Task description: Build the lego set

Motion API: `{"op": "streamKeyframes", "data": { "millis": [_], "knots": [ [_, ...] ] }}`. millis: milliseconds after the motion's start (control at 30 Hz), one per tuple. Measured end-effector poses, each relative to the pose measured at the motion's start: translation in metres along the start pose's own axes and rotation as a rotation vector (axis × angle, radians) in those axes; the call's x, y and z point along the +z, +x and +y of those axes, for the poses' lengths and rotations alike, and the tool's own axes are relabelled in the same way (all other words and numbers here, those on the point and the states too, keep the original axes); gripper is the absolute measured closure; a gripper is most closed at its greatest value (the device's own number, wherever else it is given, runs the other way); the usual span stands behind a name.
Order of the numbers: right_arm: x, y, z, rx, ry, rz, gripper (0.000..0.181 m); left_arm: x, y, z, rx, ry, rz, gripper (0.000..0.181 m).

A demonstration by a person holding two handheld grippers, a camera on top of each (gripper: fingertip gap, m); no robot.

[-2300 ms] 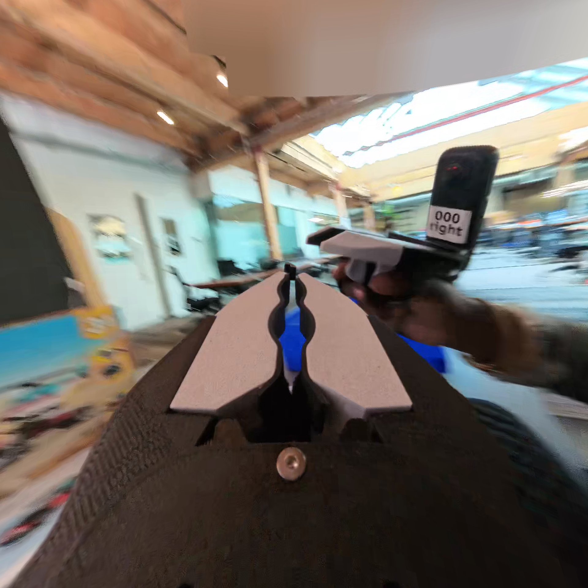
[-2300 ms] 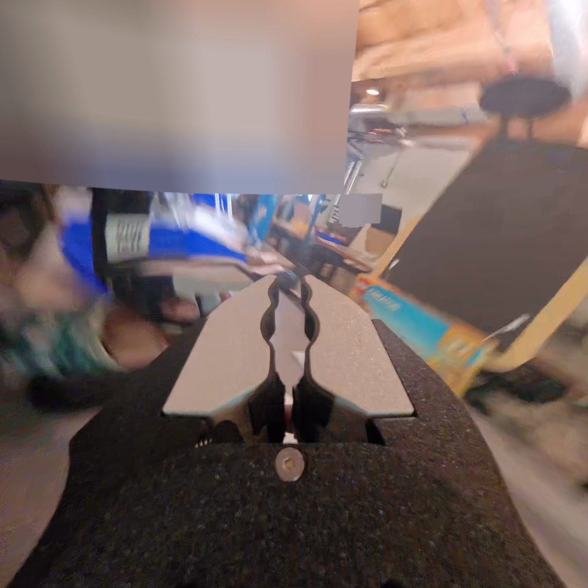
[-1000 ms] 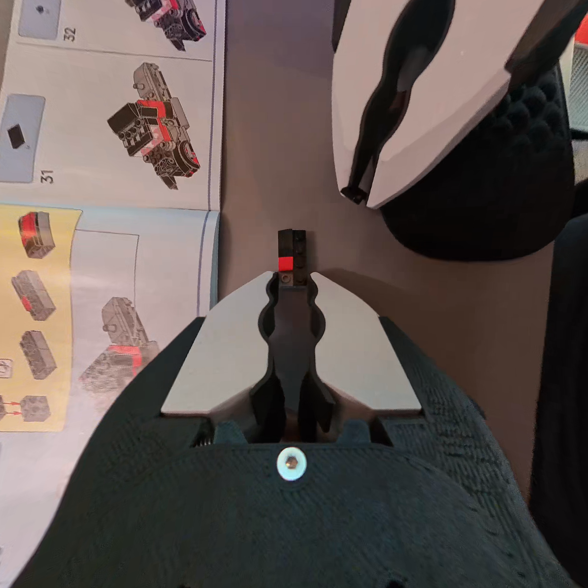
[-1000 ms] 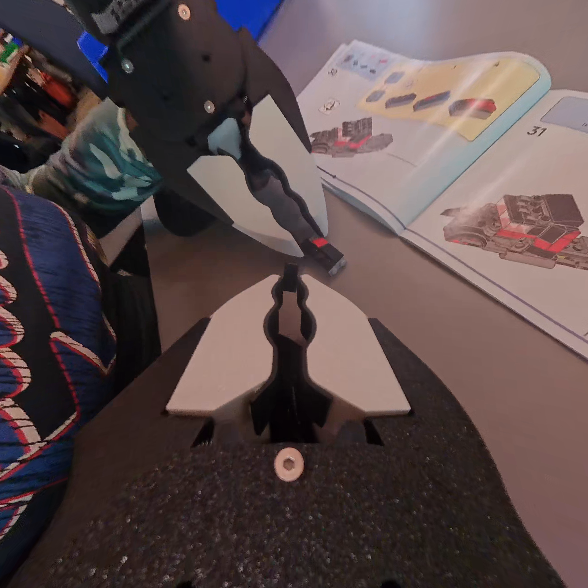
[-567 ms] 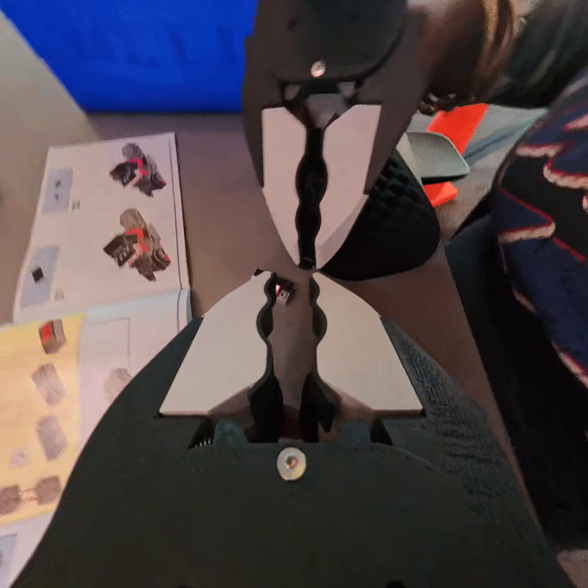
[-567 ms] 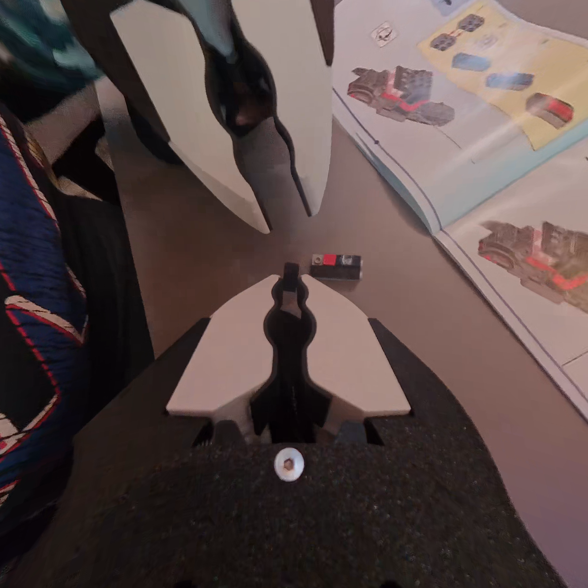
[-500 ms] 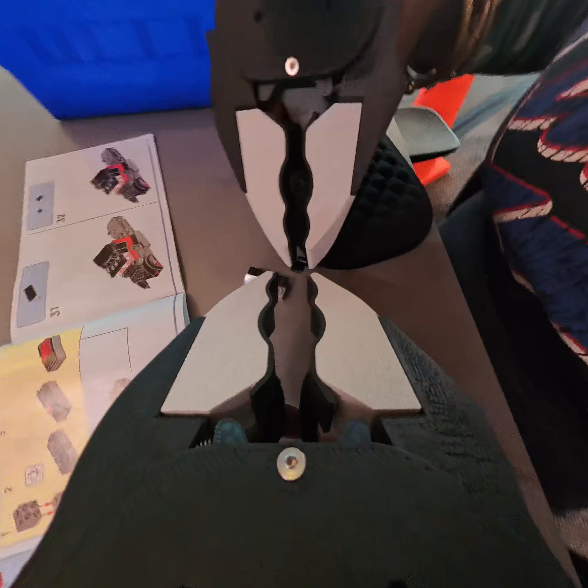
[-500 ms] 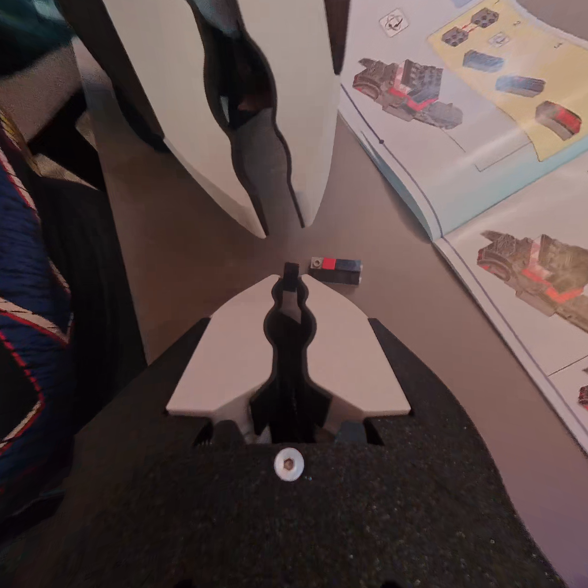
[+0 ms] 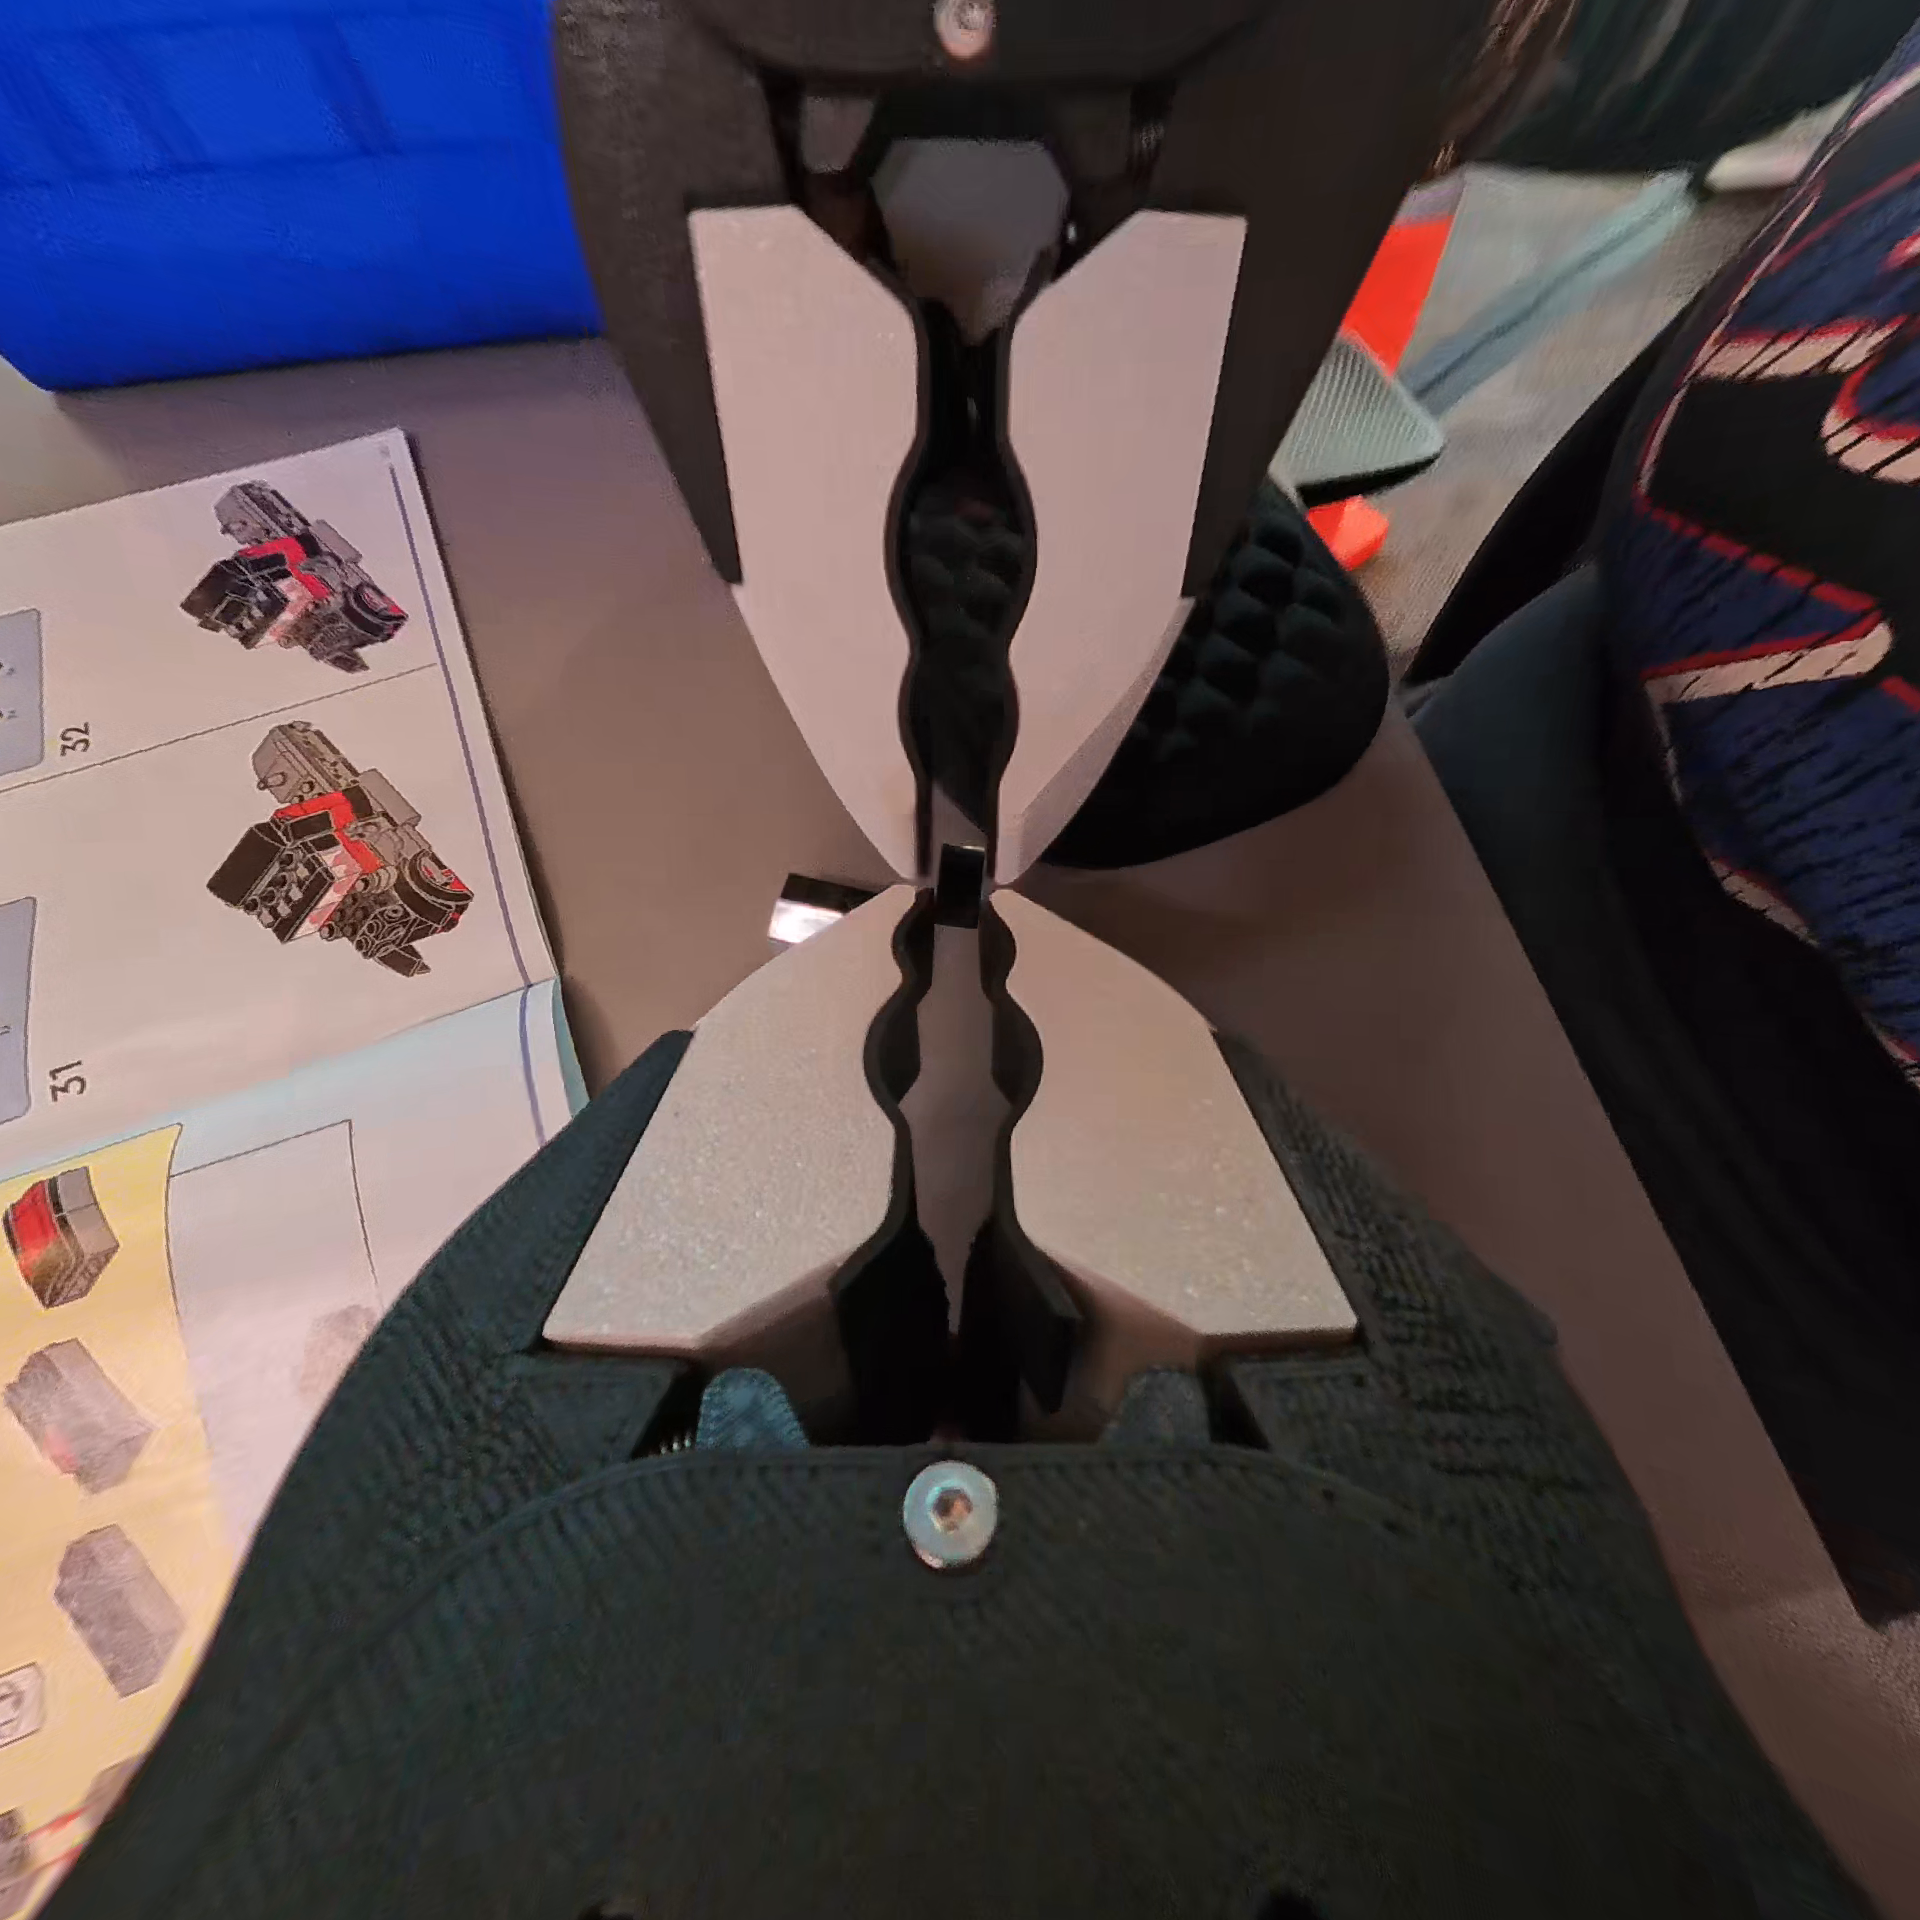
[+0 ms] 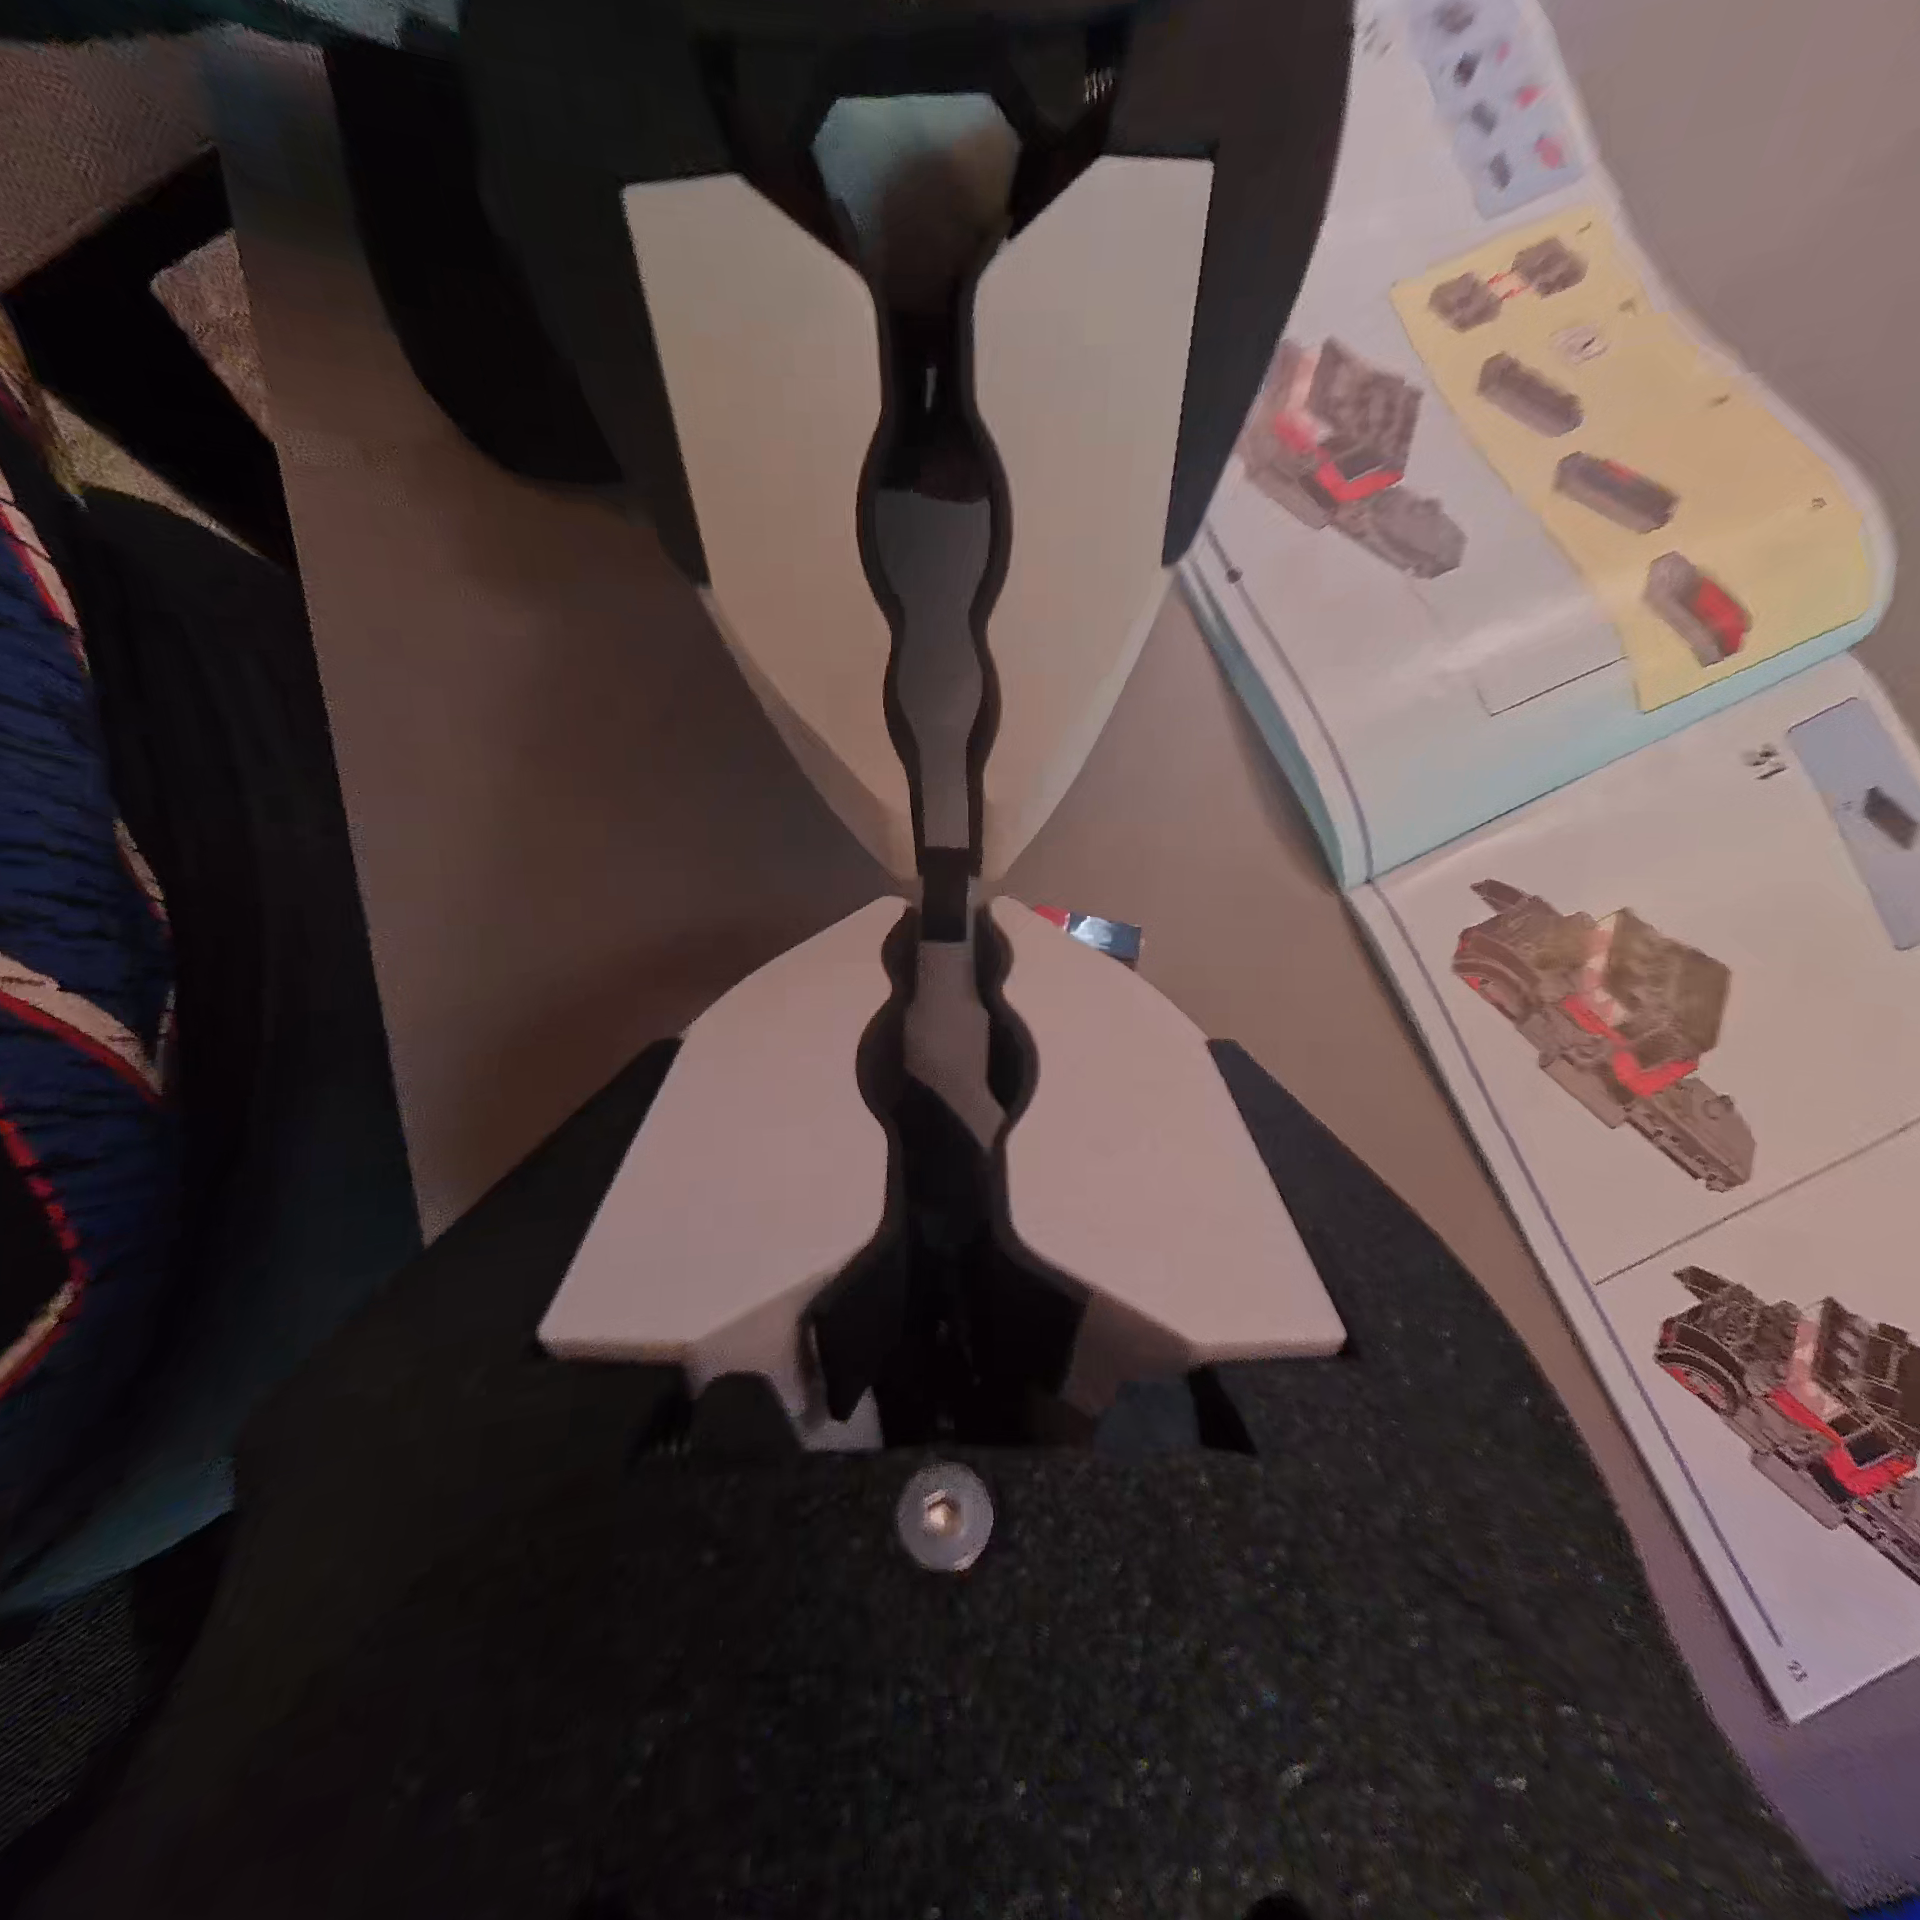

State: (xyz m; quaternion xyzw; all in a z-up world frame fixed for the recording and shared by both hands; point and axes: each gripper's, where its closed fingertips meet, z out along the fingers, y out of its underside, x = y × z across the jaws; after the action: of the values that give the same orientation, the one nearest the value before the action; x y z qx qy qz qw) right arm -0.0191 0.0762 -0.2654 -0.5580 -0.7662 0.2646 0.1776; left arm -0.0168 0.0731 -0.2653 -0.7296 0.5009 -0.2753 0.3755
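Observation:
A small black lego piece (image 9: 958,883) is pinched between the tips of both grippers, which meet nose to nose above the grey table (image 9: 623,727). My left gripper (image 9: 956,916) is shut on its near end. My right gripper (image 9: 956,857) comes from the far side, shut on the other end. In the right wrist view the same piece (image 10: 945,894) sits between my right gripper (image 10: 945,923) and my left gripper (image 10: 945,857). A small black and red brick assembly (image 9: 802,906) lies on the table beside the tips, partly hidden; it also shows in the right wrist view (image 10: 1096,930).
The open instruction booklet (image 9: 312,790) lies to the left, and shows on the right in the right wrist view (image 10: 1610,1039). A blue bin (image 9: 260,156) stands at the back left. A black quilted object (image 9: 1268,707) and a person's patterned clothing (image 9: 1766,520) are on the right. The grippers are tip to tip, or close to it.
The left gripper set the black and red assembly on the table and let go. Both grippers then came tip to tip, and the left closed on the black piece the right was carrying.

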Motion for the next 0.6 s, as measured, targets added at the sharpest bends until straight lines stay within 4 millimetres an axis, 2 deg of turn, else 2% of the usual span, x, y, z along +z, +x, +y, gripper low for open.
{"op": "streamKeyframes", "data": {
  "millis": [133, 333, 600],
  "knots": [
    [-0.006, 0.004, 0.002, -0.033, 0.145, 0.042, 0.166, -0.012, -0.002, -0.009, -0.095, 0.163, 0.065, 0.173],
    [-0.019, 0.004, -0.019, -0.017, 0.395, 0.034, 0.17, -0.017, -0.006, -0.014, -0.121, 0.213, 0.07, 0.173],
    [-0.021, 0.006, -0.023, 0.0, 0.455, 0.005, 0.172, -0.018, -0.004, -0.016, -0.111, 0.223, 0.066, 0.173]
  ]
}}
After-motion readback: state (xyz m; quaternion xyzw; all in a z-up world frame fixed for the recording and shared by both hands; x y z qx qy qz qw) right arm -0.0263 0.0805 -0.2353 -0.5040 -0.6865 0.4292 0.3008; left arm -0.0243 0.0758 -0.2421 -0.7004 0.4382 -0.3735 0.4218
